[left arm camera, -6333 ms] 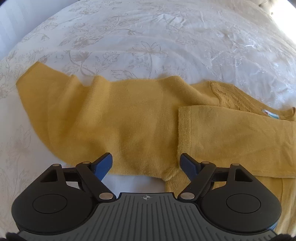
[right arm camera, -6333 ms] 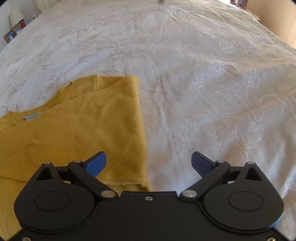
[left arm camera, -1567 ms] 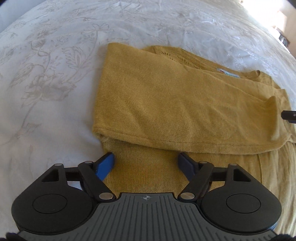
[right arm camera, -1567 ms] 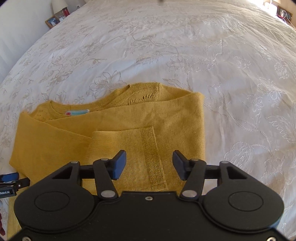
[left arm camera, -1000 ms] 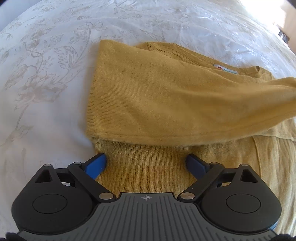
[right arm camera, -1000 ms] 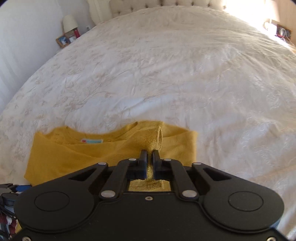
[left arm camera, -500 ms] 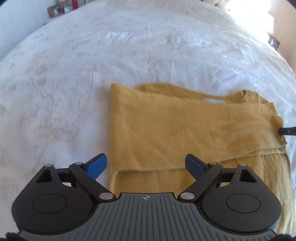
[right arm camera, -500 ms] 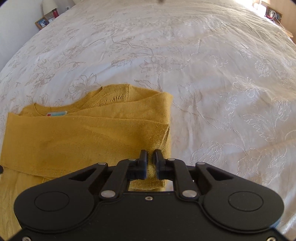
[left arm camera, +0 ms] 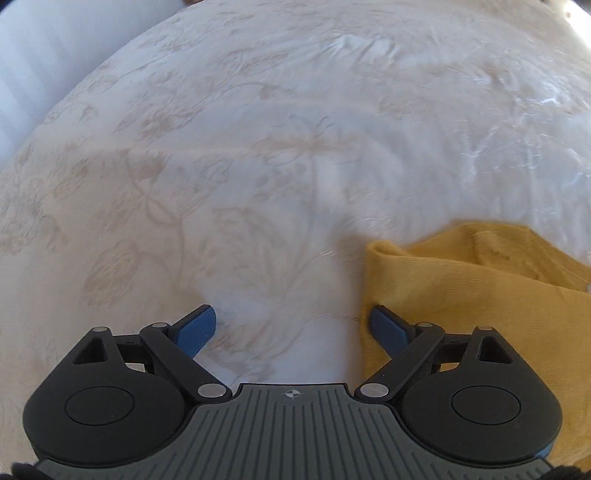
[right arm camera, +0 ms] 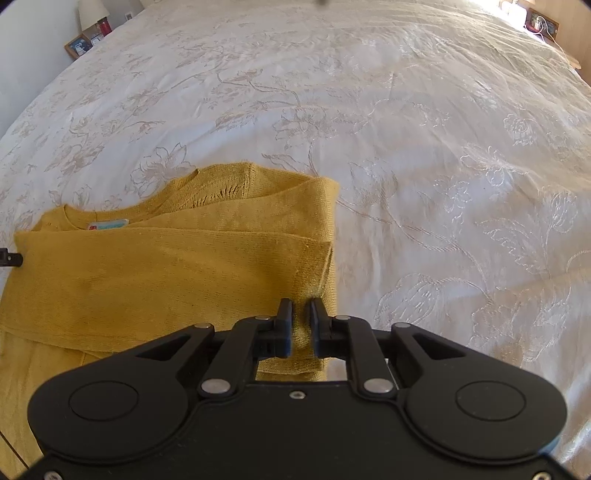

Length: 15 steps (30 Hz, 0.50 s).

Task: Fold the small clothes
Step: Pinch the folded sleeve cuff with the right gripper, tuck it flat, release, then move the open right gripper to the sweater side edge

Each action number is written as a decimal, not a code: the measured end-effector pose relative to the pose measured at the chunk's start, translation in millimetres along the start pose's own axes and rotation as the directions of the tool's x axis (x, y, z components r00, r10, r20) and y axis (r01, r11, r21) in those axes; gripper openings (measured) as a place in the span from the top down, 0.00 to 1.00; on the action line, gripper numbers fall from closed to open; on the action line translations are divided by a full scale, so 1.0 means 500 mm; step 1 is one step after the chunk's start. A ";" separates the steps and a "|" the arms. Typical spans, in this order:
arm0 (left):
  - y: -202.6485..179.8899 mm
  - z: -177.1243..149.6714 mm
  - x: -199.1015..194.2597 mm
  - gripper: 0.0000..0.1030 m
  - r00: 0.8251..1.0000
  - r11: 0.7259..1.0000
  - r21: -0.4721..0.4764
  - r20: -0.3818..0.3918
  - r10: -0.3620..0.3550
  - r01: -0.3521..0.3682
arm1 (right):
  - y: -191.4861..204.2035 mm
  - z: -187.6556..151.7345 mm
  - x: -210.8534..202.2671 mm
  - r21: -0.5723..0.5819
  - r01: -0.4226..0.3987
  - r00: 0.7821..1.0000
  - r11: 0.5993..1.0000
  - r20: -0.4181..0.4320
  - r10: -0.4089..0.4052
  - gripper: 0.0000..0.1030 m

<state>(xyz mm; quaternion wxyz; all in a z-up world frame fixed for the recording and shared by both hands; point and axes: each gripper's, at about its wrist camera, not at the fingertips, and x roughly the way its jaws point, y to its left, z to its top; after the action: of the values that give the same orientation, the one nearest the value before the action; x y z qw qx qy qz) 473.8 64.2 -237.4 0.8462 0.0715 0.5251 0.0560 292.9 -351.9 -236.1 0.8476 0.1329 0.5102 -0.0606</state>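
Observation:
A mustard-yellow knit sweater [right arm camera: 166, 266] lies on the white bedspread with both sleeves folded across its body; its neck label [right arm camera: 108, 225] shows at the far left. My right gripper [right arm camera: 298, 314] is shut on the sleeve cuff at the sweater's right edge, low on the cloth. My left gripper [left arm camera: 291, 325] is open and empty, over bare bedspread just left of the sweater's left edge [left arm camera: 461, 288]; its right finger [left arm camera: 388, 326] overlaps that edge. A tip of the left gripper [right arm camera: 11, 258] shows at the left edge of the right wrist view.
The white floral embroidered bedspread [right arm camera: 424, 147] stretches all round the sweater. A nightstand with a lamp and picture frames [right arm camera: 88, 33] stands at the far left, and another with frames [right arm camera: 539, 22] at the far right. A white wall or curtain [left arm camera: 37, 55] lies left.
My left gripper has swung left, off the sweater, so the sweater now sits at its right. My right gripper stays shut on the cuff, which now lies flat at the sweater's right edge.

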 end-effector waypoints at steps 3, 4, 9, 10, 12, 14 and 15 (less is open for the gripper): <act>0.045 -0.033 0.008 0.10 0.999 0.999 -0.038 -0.041 0.026 -0.027 | -0.005 -0.001 0.002 0.002 0.002 1.000 1.000 -0.003 -0.002 0.64; 0.058 -0.042 0.004 0.10 0.999 0.999 -0.048 -0.037 0.010 -0.012 | -0.006 -0.001 0.003 0.000 0.003 1.000 1.000 -0.004 -0.003 0.64; 0.074 -0.040 -0.054 0.12 0.993 0.993 -0.061 0.070 -0.097 0.101 | -0.011 0.009 -0.023 0.002 0.009 0.998 1.000 0.065 -0.009 0.60; 0.073 -0.037 -0.063 0.12 0.987 0.989 -0.056 0.094 -0.132 0.137 | -0.011 0.016 -0.029 -0.001 0.005 0.996 1.000 0.084 -0.005 0.54; 0.055 -0.018 -0.071 0.12 0.969 0.975 -0.029 0.125 -0.213 0.219 | -0.007 0.029 -0.038 -0.014 -0.002 0.994 1.000 0.111 0.004 0.51; 0.030 -0.002 -0.061 0.12 0.954 0.959 0.004 0.104 -0.282 0.284 | 0.001 0.045 -0.043 -0.030 -0.009 0.992 1.000 0.127 0.012 0.51; 0.015 0.005 -0.053 0.12 0.948 0.952 0.022 0.087 -0.307 0.306 | 0.004 0.052 -0.043 -0.032 -0.014 0.991 0.999 0.131 0.018 0.51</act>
<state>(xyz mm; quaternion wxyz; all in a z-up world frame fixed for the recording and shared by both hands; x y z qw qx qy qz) 464.5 66.9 -211.8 0.8669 -0.0049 0.4917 -0.0815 305.1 -358.0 -205.2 0.8816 0.1195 0.4533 -0.0545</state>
